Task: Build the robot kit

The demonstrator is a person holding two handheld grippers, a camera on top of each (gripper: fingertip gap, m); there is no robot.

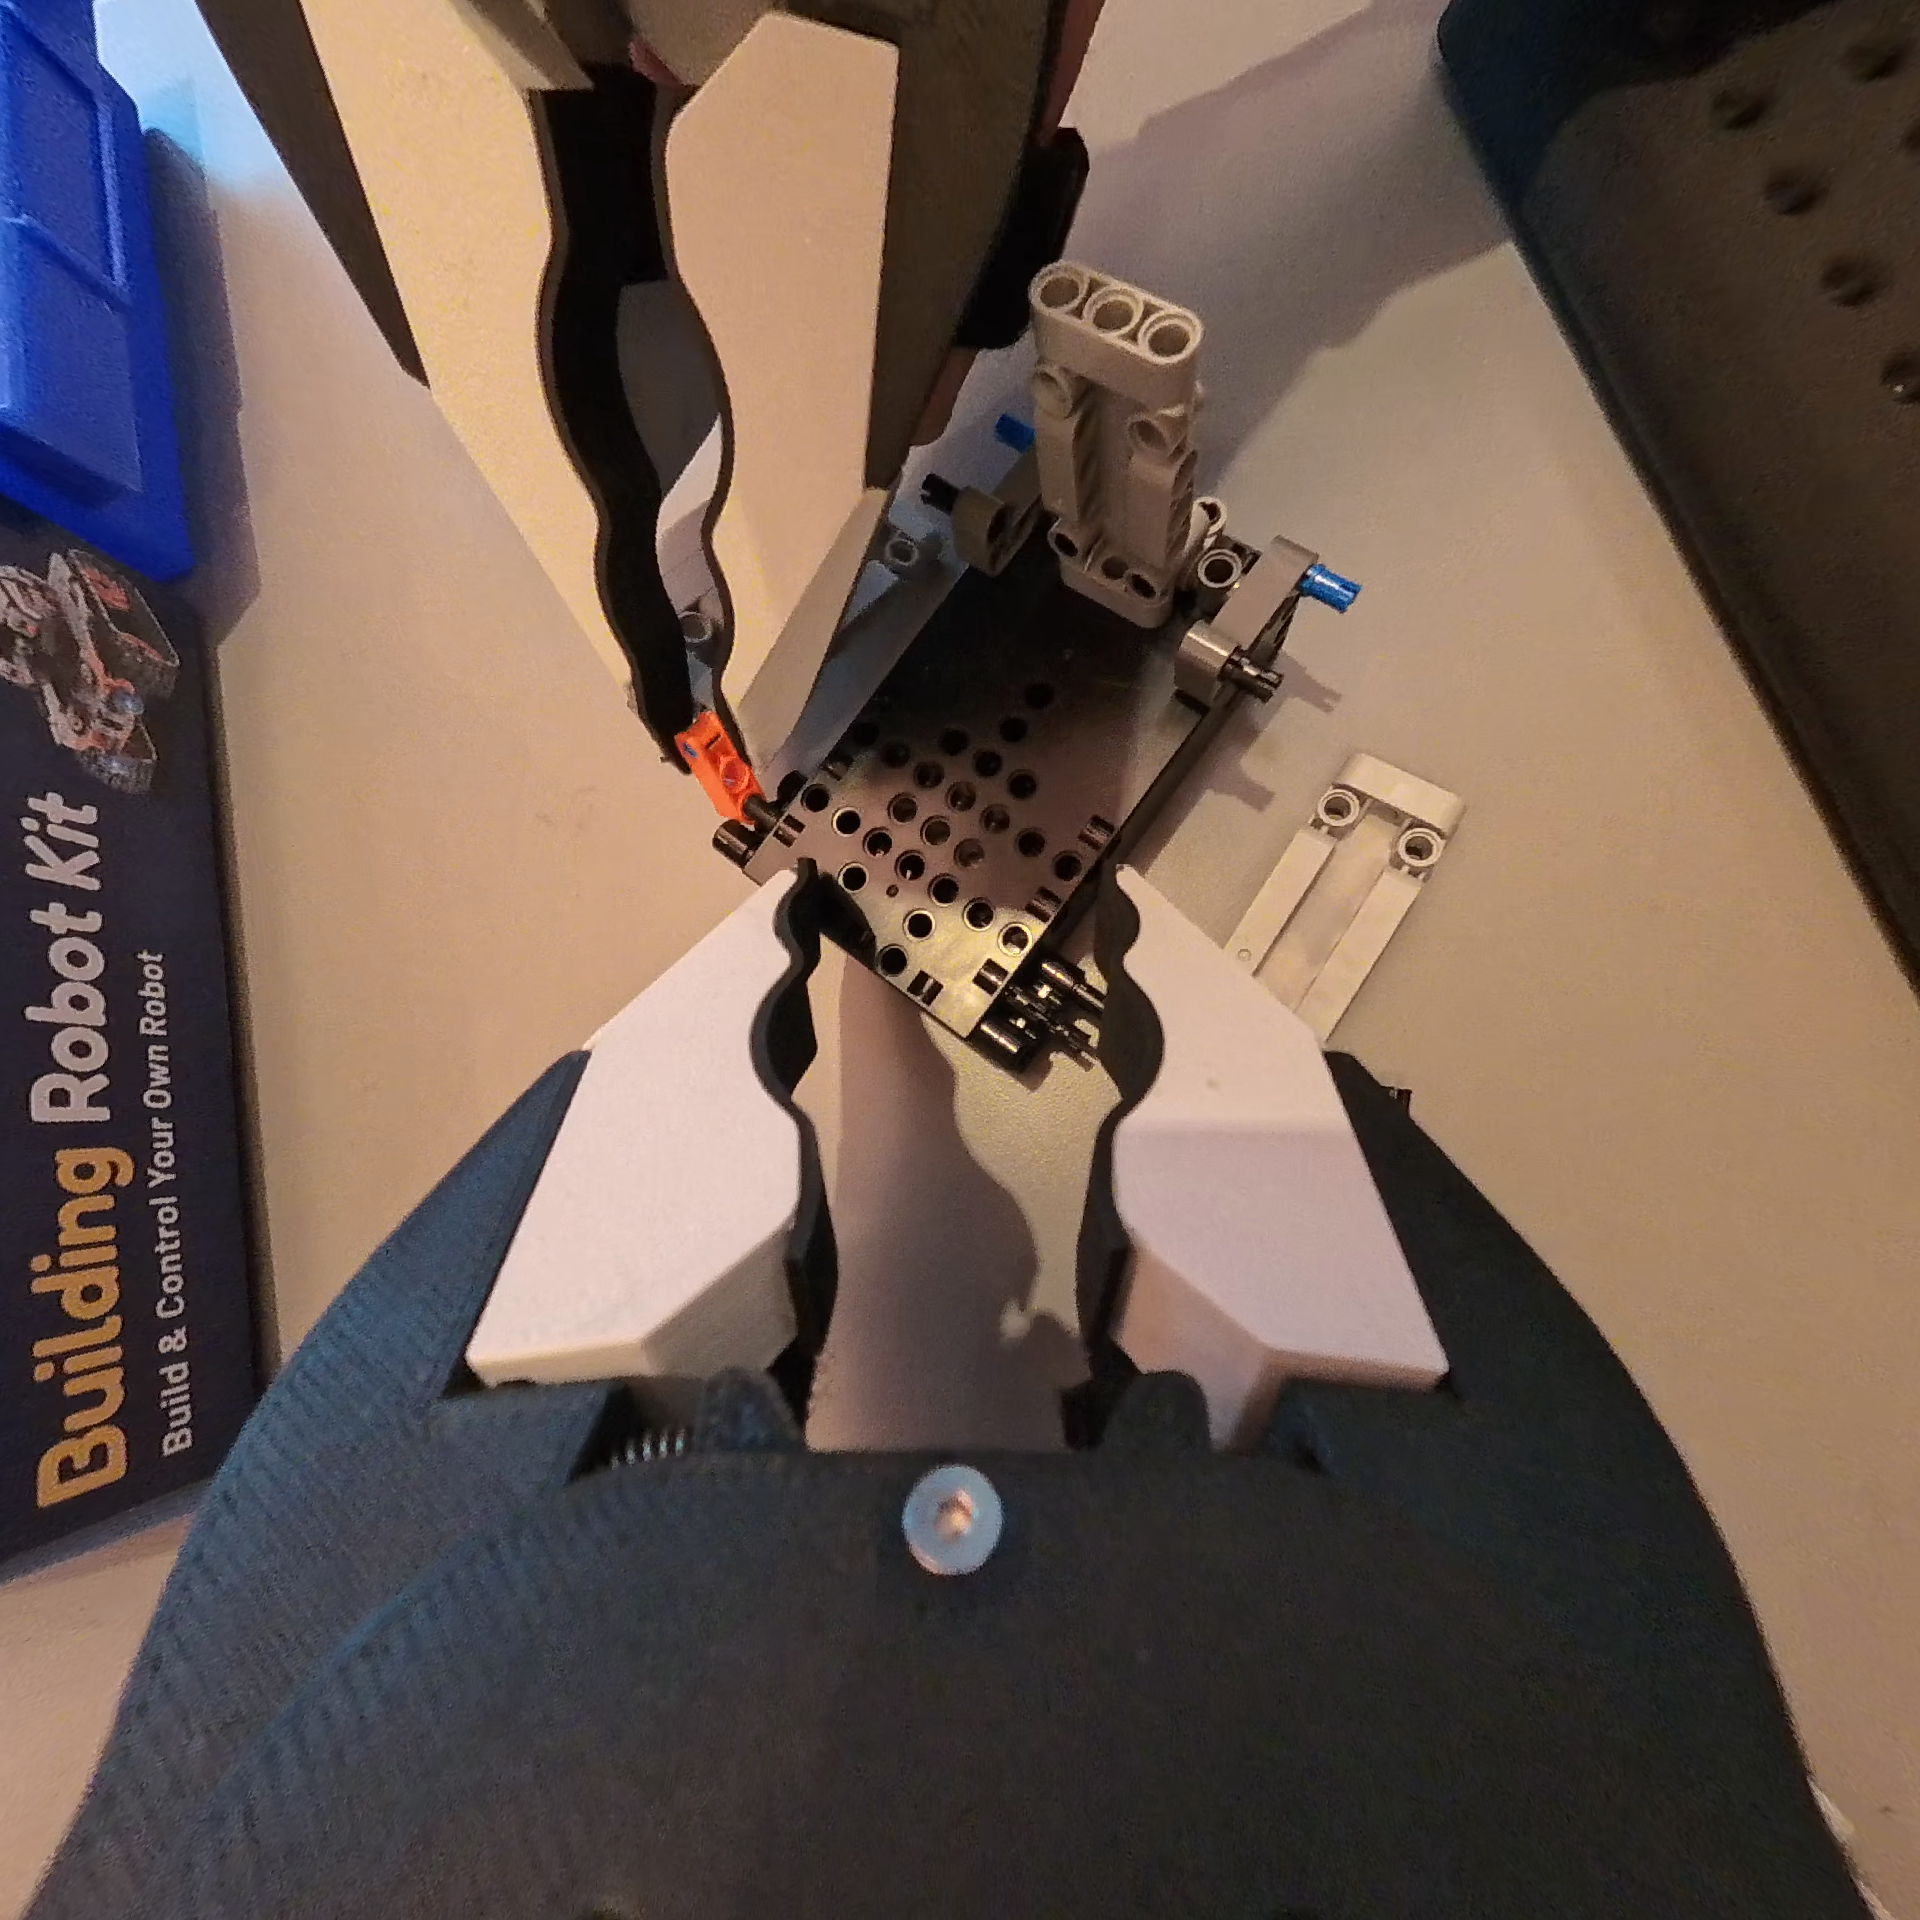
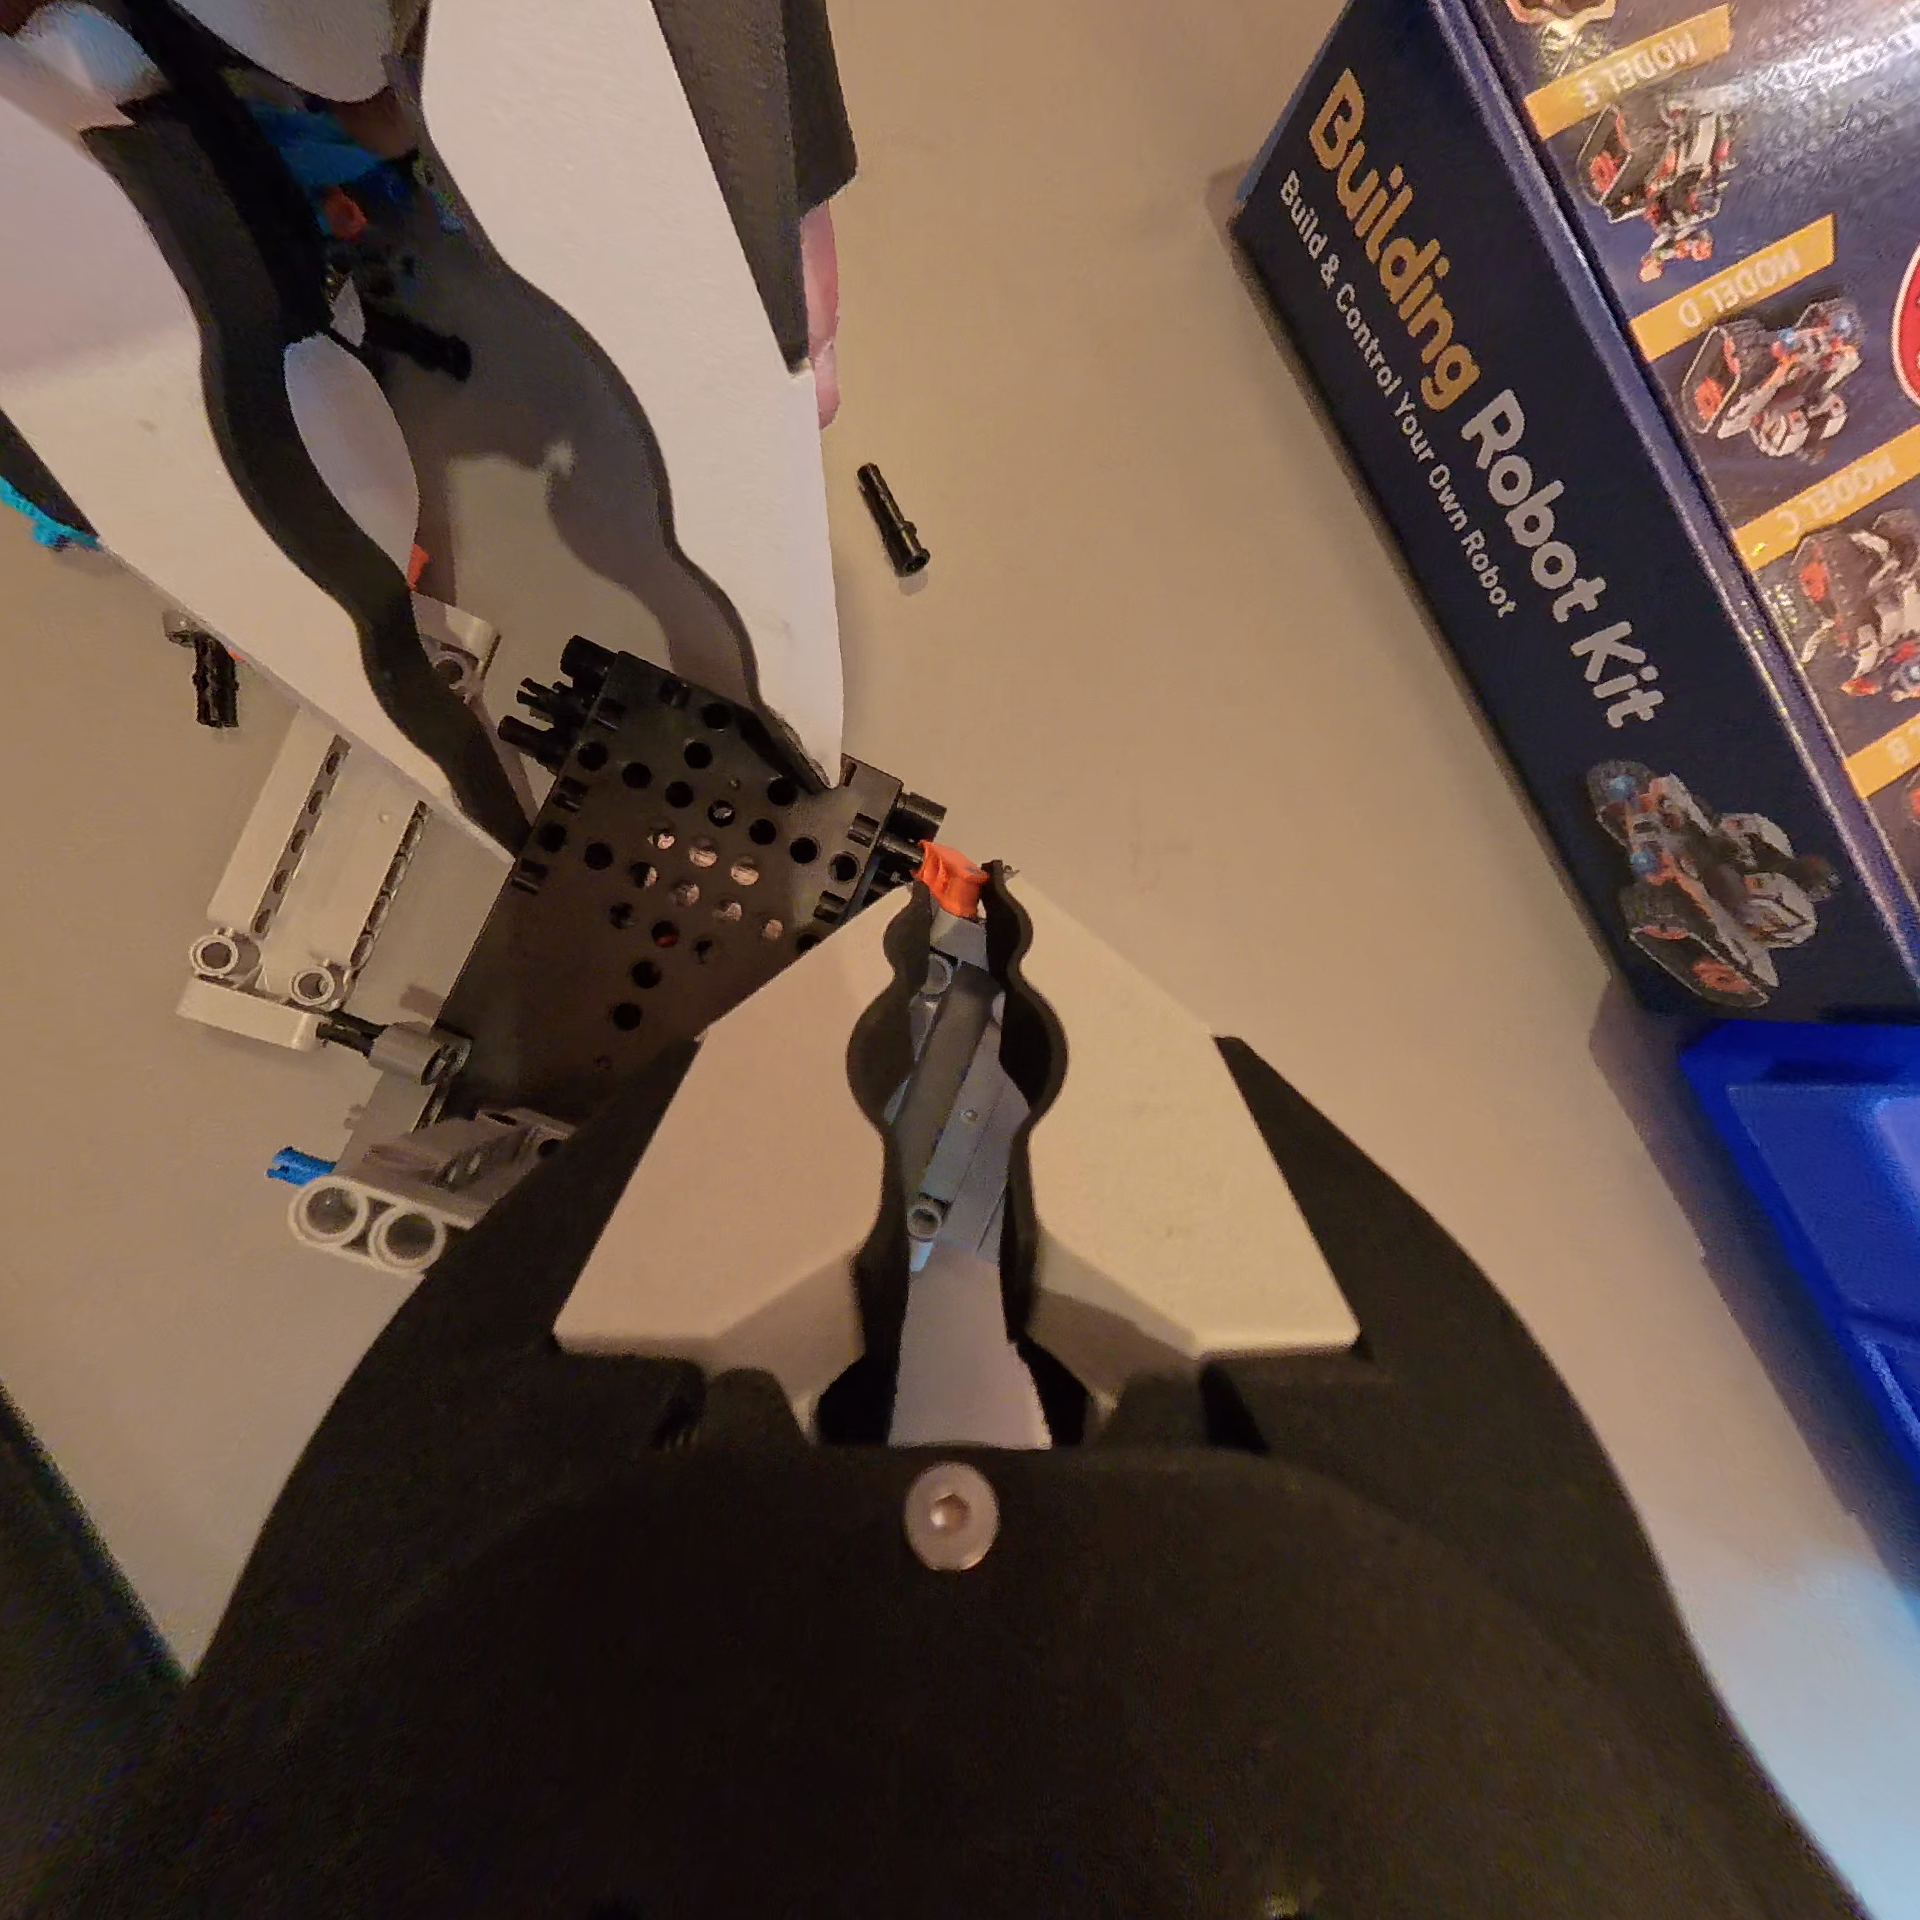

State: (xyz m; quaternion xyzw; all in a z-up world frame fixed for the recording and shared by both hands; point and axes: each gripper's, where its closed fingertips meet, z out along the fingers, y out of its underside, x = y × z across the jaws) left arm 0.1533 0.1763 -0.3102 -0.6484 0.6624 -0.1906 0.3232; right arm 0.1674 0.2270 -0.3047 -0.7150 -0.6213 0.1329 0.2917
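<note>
Beige tabletop [image 1: 416, 623], left hand-held gripper [image 1: 961, 894] clamping black perforated plate [image 1: 935, 831], right hand-held gripper [image 2: 951, 883] pinching grey beam [image 2: 951, 1060]

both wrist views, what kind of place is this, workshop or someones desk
Probably a hobby desk or table at home, not a workshop: a pale tabletop holds a blue building-kit box, a blue parts tray, a half-built black perforated plate assembly and a loose black pin.

Blue bin [image 1: 62, 260] cut off (left edge) — far parts [image 2: 343, 208] blurred.
</note>
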